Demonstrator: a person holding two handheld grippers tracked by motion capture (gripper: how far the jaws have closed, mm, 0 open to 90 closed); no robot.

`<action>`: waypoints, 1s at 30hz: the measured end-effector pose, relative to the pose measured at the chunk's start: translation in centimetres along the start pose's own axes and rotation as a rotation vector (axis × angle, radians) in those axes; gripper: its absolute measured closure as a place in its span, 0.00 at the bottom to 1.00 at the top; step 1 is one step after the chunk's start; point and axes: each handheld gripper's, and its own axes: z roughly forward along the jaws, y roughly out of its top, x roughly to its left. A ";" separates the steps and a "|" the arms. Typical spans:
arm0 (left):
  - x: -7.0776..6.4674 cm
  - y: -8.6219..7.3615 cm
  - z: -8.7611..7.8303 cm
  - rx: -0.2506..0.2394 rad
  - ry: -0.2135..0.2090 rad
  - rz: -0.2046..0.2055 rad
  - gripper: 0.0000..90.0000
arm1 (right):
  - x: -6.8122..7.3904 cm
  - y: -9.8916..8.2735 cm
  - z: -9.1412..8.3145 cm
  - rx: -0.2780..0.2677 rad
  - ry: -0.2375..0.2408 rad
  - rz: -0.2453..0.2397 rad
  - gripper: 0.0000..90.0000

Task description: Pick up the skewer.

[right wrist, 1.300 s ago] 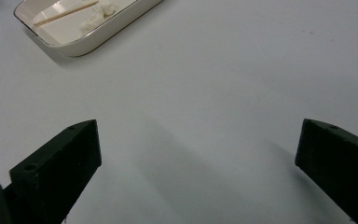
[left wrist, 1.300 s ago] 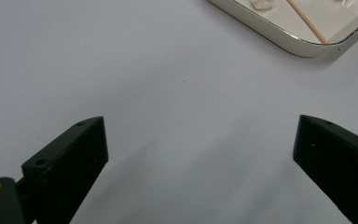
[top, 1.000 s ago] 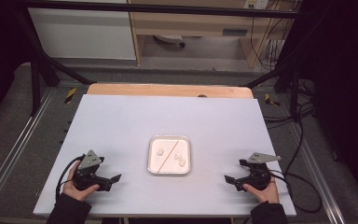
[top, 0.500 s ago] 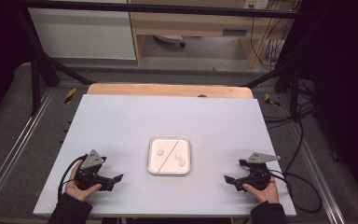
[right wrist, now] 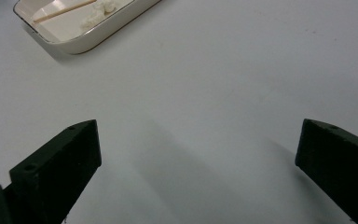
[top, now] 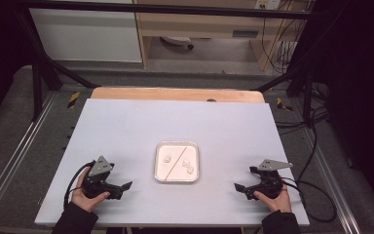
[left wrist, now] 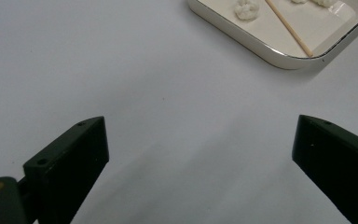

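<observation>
A white square tray rests near the middle of the table, holding a thin wooden stick laid diagonally and small white lumps on either side of it. My left gripper sits at the front left, held by a hand, jaws wide open and empty, pointing toward the tray. My right gripper sits at the front right, also open and empty, facing the tray. In the left gripper view the tray and stick lie ahead to the upper right. In the right gripper view the tray is at the upper left.
The white tabletop spreads around the tray, with a wooden strip along its far edge. Black frame posts and cables stand beyond the table's sides. A cable trails off the right gripper.
</observation>
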 end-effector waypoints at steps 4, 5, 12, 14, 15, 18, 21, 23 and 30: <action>-0.5 0.4 0.3 0.007 0.003 0.003 0.04 | 0.0 0.0 0.1 0.002 -0.002 -0.007 0.01; -0.5 0.4 0.3 0.007 0.003 0.003 0.04 | 0.0 0.0 0.1 0.002 -0.002 -0.007 0.01; -1.3 1.1 0.5 0.010 0.011 -0.001 0.04 | 0.0 0.0 0.1 0.004 -0.004 -0.007 0.01; -1.6 1.4 0.6 0.015 0.013 0.003 0.04 | 0.0 0.0 0.1 0.006 -0.005 -0.006 0.01; -1.7 1.6 0.6 0.017 0.014 0.004 0.04 | 0.0 0.0 0.1 0.005 -0.006 -0.008 0.01; -2.3 2.2 0.7 0.018 0.020 0.004 0.04 | 0.0 0.0 0.1 0.006 -0.007 -0.006 0.01; -3.0 3.0 0.9 0.023 0.023 0.015 0.05 | 0.0 0.0 0.1 0.004 -0.008 -0.008 0.01; -3.1 3.2 1.0 0.026 0.024 0.016 0.05 | 0.0 0.0 0.1 0.005 -0.008 -0.007 0.01; -4.1 4.9 1.7 0.030 0.015 0.012 0.07 | 0.0 0.0 0.1 0.005 -0.008 -0.008 0.01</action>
